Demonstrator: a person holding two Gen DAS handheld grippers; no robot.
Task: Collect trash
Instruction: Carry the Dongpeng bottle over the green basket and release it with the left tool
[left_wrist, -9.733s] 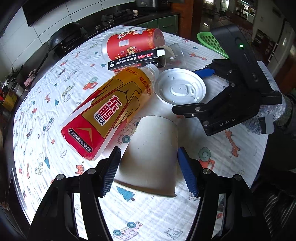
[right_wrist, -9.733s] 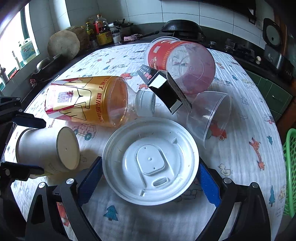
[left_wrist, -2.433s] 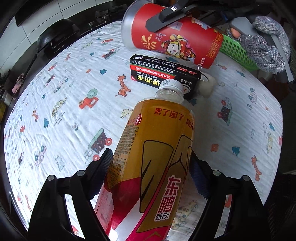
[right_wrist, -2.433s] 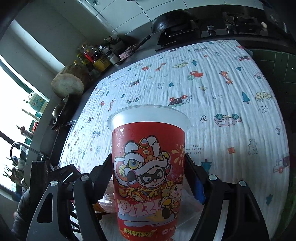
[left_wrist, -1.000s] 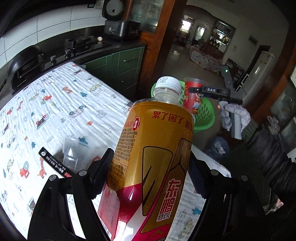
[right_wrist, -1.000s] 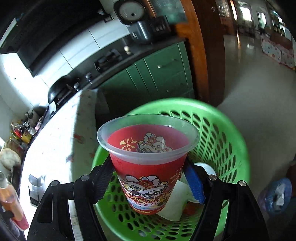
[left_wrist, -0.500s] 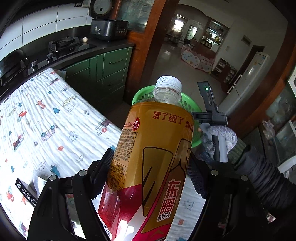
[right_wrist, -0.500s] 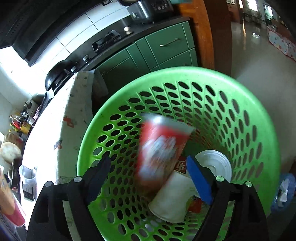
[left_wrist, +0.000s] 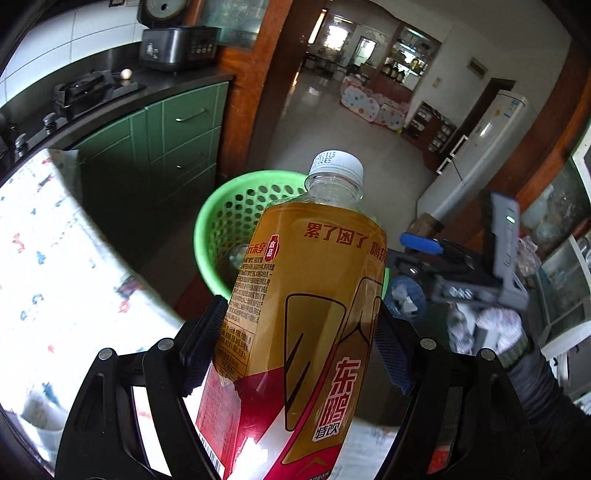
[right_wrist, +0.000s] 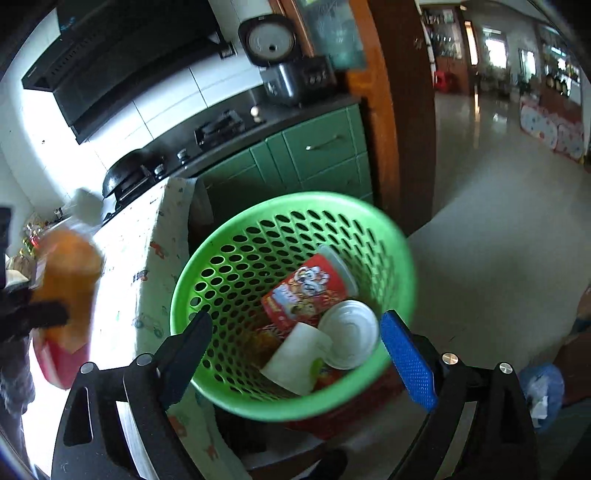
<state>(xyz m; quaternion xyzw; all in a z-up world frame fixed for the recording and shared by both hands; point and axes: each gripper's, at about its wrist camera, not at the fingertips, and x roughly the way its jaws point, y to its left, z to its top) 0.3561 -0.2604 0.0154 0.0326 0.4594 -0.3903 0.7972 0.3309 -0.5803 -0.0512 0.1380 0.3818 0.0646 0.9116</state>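
Observation:
My left gripper (left_wrist: 301, 347) is shut on a yellow and red drink bottle (left_wrist: 306, 314) with a white cap, held upright in the air in front of the green perforated basket (left_wrist: 225, 218). My right gripper (right_wrist: 297, 350) is open and empty above the same basket (right_wrist: 236, 254). In the basket lie a red printed cup (right_wrist: 306, 291), a white paper cup (right_wrist: 295, 358) and a white lid (right_wrist: 349, 334). The bottle shows blurred at the left of the right wrist view (right_wrist: 62, 299). The right gripper shows at the right of the left wrist view (left_wrist: 461, 273).
The table with its cartoon-print cloth (left_wrist: 55, 266) is at the left, its edge next to the basket. Green kitchen cabinets (right_wrist: 314, 155) and a wooden door frame (right_wrist: 391, 110) stand behind the basket. A crumpled blue bag (right_wrist: 541, 387) lies on the floor at the right.
The red cup has fallen from my right gripper and now lies in the basket; that gripper has drawn back. My left gripper has carried the bottle closer to the basket.

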